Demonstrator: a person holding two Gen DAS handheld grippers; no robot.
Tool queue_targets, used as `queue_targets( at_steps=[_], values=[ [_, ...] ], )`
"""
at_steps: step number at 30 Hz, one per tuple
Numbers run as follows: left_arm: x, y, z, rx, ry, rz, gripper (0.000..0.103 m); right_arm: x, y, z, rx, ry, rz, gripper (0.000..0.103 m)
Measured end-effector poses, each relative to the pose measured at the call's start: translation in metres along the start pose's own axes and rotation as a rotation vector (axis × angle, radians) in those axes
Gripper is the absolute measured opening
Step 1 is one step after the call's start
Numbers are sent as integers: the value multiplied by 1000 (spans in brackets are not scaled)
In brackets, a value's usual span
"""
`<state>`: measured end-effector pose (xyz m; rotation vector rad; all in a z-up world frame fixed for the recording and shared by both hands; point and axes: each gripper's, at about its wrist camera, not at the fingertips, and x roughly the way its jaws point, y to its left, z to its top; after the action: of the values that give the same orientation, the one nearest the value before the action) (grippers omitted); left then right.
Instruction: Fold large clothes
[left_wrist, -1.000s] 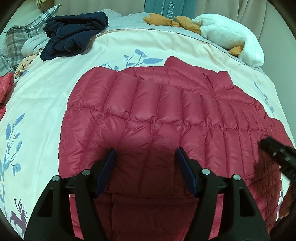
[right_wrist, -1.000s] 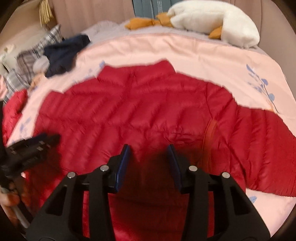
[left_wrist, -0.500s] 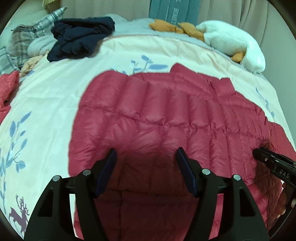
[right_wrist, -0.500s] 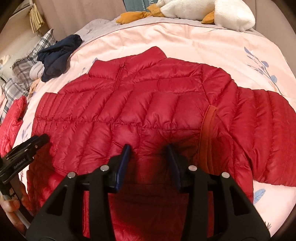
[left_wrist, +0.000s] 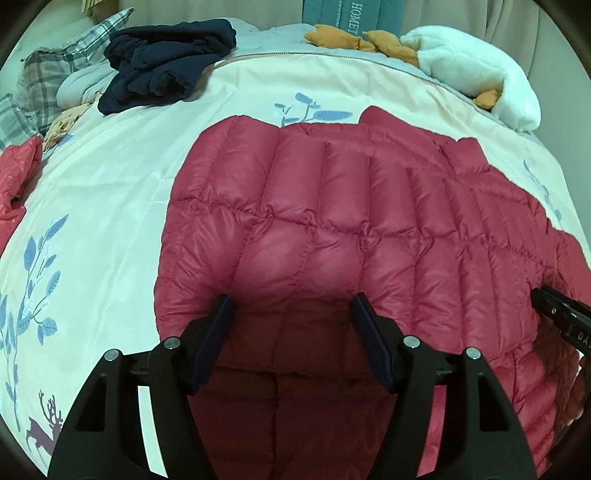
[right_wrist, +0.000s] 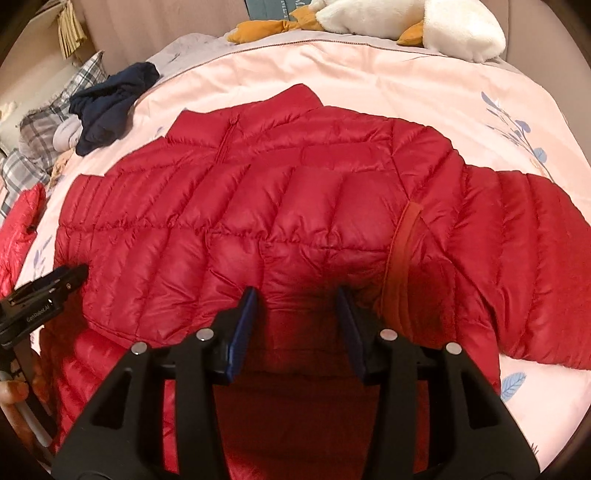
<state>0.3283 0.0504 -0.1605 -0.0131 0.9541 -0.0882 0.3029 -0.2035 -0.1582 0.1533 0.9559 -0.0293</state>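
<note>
A red quilted puffer jacket (left_wrist: 351, 221) (right_wrist: 277, 206) lies spread on the bed, collar toward the far side. One sleeve (right_wrist: 535, 258) stretches out to the right. The left side looks folded over the body. My left gripper (left_wrist: 292, 299) (right_wrist: 48, 291) hovers open over the jacket's near left part, nothing between its pads. My right gripper (right_wrist: 296, 291) (left_wrist: 561, 317) is over the near middle beside an orange-red band (right_wrist: 402, 251). Its jaws are opening, the puffy fabric lying below them and not pinched.
The pink bed cover (left_wrist: 92, 192) has blue leaf prints. A navy garment (left_wrist: 166, 62) and plaid pillows (left_wrist: 48, 74) lie at the far left. A white plush toy (left_wrist: 476, 74) lies at the far right. Another red garment (left_wrist: 14, 177) sits at the left edge.
The right jaws have parted slightly and its view has sharpened. In the left view the jacket sits a little further right. The jacket itself lies as before.
</note>
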Motion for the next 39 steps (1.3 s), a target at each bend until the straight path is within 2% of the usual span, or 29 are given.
queue_targets(
  at_steps=[3, 5, 8, 10, 13, 17, 20, 25, 29, 34, 39],
  values=[
    [0, 0, 1, 2, 3, 8, 68, -1, -2, 1, 13, 6, 8, 48],
    [-3, 1, 1, -5, -1, 14, 68, -11, -5, 1, 47, -6, 52, 59],
    [-12, 4, -3, -37, -11, 12, 68, -30, -6, -5, 56, -42, 80, 60],
    [-19, 6, -6, -58, -19, 7, 77, -43, -9, -11, 53, -66, 84, 61],
    [-32, 7, -12, -75, -45, -11, 79, -60, -18, -21, 72, -86, 92, 63],
    [-50, 1, -19, -60, -63, -31, 81, -80, -30, -33, 98, -107, 100, 63],
    [-65, -4, -23, -45, -86, -52, 88, -92, -39, -42, 117, -120, 107, 65],
    [-86, -18, -28, -2, -100, -93, 91, -109, -48, -58, 156, -127, 150, 72],
    [-104, -28, -39, 6, -104, -165, 100, -127, -60, -75, 211, -152, 222, 88],
    [-122, -42, -58, 9, -87, -283, 102, -146, -118, -103, 443, -194, 330, 96],
    [-133, -50, -80, -15, -65, -424, 102, -158, -191, -144, 664, -236, 305, 97]
  ],
)
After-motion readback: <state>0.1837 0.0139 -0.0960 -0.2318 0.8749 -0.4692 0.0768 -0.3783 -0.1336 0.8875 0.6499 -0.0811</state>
